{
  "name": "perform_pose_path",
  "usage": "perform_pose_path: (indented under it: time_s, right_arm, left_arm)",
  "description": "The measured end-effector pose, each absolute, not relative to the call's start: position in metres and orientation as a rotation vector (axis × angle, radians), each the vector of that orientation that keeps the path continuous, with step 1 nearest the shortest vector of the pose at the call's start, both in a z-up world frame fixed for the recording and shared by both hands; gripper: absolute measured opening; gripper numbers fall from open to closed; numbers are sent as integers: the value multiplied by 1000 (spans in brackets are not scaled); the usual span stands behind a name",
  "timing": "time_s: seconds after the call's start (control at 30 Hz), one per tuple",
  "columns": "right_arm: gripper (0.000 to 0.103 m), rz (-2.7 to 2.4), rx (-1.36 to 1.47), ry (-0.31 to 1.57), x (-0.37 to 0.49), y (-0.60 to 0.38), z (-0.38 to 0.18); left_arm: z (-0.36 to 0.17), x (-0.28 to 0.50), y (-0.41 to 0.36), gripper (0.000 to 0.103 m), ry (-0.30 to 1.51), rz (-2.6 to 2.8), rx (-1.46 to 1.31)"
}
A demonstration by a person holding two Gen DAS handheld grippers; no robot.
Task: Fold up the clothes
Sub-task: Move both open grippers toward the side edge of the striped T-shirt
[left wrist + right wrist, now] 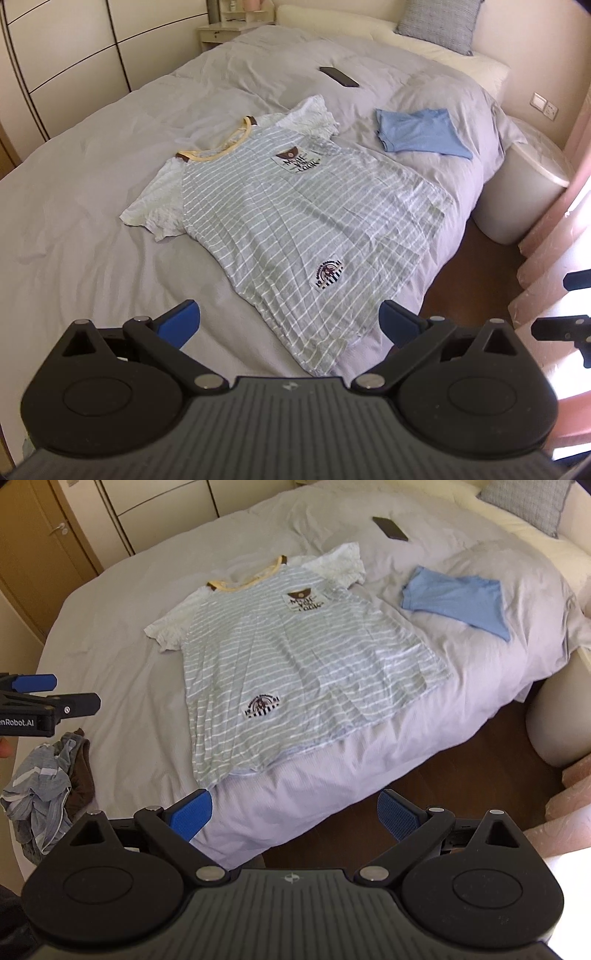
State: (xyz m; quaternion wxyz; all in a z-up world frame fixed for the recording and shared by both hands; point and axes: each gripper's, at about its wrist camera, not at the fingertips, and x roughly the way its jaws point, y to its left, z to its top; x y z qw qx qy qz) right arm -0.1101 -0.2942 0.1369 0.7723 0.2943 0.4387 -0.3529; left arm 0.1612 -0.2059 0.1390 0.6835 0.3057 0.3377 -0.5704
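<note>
Bed [92, 206] with a grey duvet fills pretty much both views, and the striped tee [295, 221] is spread flat on it, front up, collar at about 11 o'clock, hem hanging near the edge. Folded blue shirt [421, 134] sits off at 2 o'clock from it, dark phone [338, 76] further up at 12. Crumpled clothes pile [48, 782] is over at 9 o'clock in the right view. Both claws are spread wide with nothing in them: left gripper [290, 325] hovers over the hem, right gripper [295, 814] hangs over the bed edge and wood floor [461, 775].
</note>
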Motion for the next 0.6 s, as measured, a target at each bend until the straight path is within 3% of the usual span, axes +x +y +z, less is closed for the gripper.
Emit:
perform_pose_path:
  time_s: [0.6]
  right_arm:
    - [99,-745,602,959,-85,-292,145]
  left_arm:
    - [141,182,-201,102,766,-1245,638]
